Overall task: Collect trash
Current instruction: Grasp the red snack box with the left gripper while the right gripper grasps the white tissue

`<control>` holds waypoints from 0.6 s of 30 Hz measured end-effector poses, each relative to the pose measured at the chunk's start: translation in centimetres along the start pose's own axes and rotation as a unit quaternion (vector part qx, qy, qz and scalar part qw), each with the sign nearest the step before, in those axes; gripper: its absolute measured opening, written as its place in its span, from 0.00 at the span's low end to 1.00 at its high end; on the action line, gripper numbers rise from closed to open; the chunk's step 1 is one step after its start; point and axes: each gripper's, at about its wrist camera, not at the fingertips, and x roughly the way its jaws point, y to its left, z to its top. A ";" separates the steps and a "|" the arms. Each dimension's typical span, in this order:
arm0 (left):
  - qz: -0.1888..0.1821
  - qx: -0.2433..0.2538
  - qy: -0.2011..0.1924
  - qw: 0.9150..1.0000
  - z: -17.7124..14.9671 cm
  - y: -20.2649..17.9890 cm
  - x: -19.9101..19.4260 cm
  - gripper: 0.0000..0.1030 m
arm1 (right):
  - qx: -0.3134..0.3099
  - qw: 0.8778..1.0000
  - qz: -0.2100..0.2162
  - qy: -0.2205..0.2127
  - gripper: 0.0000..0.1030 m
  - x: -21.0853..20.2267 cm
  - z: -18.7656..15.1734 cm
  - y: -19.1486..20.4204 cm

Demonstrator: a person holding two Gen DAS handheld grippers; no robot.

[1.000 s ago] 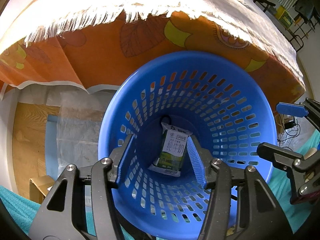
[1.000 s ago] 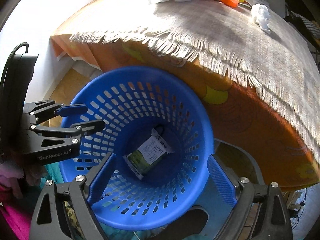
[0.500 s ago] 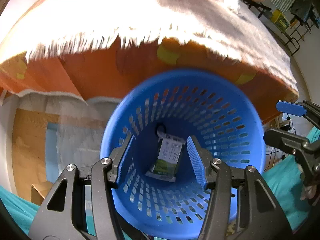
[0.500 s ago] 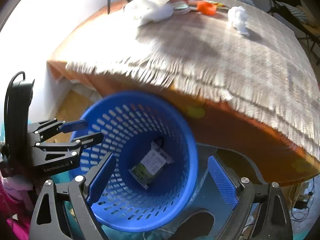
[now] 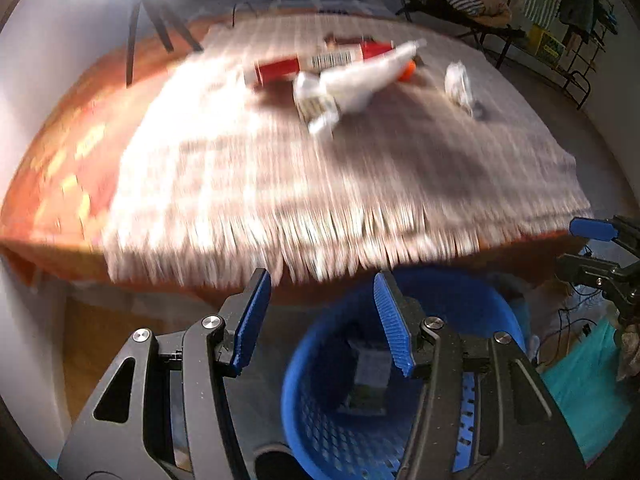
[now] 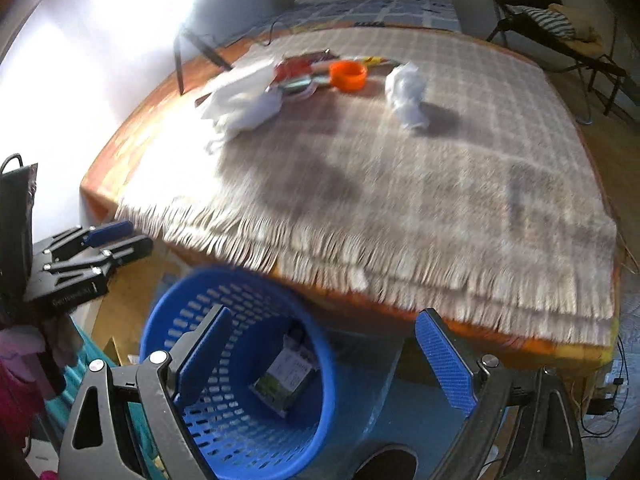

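Done: one small green and white carton (image 6: 286, 380) lies at the bottom of my round blue plastic basket with holes (image 6: 224, 432), which sits on the floor just under the table edge.
Left to do: I think most of the job. On the grey checked cloth with a fringe (image 6: 420, 184) I see a crumpled white paper ball (image 6: 406, 94), a floppy white bag or tissue heap (image 6: 244, 104), an orange ring like a tape roll (image 6: 348, 76) and a long red tube with a white label (image 5: 316, 64).
Left gripper (image 5: 320, 328): blue pads spread apart, holding nothing.
Right gripper (image 6: 324, 360): spread wide, holding nothing.
Only the left view shows: the red tube clearly.
Only the right view shows: the carton's print and the orange ring whole.
Blur: both views are smeared, so small bits are hard to tell.
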 end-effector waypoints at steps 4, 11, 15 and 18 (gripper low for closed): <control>0.009 0.019 -0.024 0.999 3.2 0.7 -0.4 0.54 | 0.003 1.000 -0.003 -0.009 0.92 -0.3 1.2 -0.5; 0.024 0.054 -0.045 0.997 8.2 1.5 -0.1 0.54 | 0.008 1.000 -0.010 -0.026 0.92 -0.4 4.5 -1.7; 0.026 0.080 -0.044 0.995 11.0 1.5 1.0 0.54 | -0.003 0.999 -0.019 -0.033 0.92 -0.3 6.5 -2.0; 0.028 0.098 -0.038 0.994 12.7 1.6 1.8 0.53 | -0.007 0.999 -0.024 -0.040 0.92 -0.2 8.1 -2.5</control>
